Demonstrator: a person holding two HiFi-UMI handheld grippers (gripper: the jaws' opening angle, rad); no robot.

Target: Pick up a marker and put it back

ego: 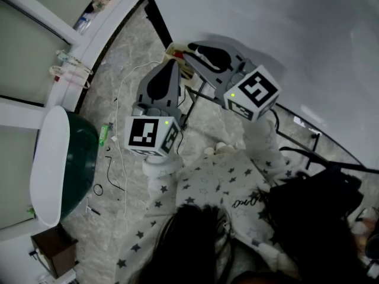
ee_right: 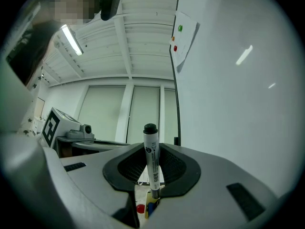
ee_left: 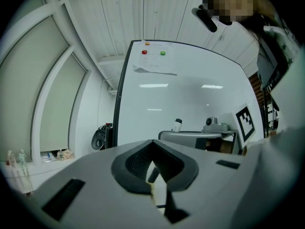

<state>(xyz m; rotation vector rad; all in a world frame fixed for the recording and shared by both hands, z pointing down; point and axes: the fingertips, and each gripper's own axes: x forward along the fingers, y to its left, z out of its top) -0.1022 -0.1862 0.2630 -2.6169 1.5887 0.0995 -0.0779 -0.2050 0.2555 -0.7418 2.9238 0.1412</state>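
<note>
My right gripper point(ee_right: 152, 149) is shut on a white marker point(ee_right: 152, 159) with a black cap, which stands upright between its pads. Red and blue marker ends point(ee_right: 145, 208) show in the slot below it. In the head view the right gripper point(ego: 194, 48) reaches toward a small box of markers point(ego: 175, 53) at the foot of the whiteboard point(ego: 266, 22). My left gripper point(ego: 170, 67) hangs just beside it, jaws together with nothing between them. The left gripper view shows the held marker point(ee_left: 177, 125) sticking up from the right gripper point(ee_left: 209, 135).
The whiteboard point(ee_left: 190, 94) carries a red magnet point(ee_left: 144, 52), a green magnet point(ee_left: 162, 53) and a paper sheet point(ee_left: 155, 68). Its stand legs point(ego: 201, 96) are on the marbled floor. A green and white tub point(ego: 65, 164), loose cables point(ego: 112, 179) and a brown box point(ego: 53, 250) lie at left.
</note>
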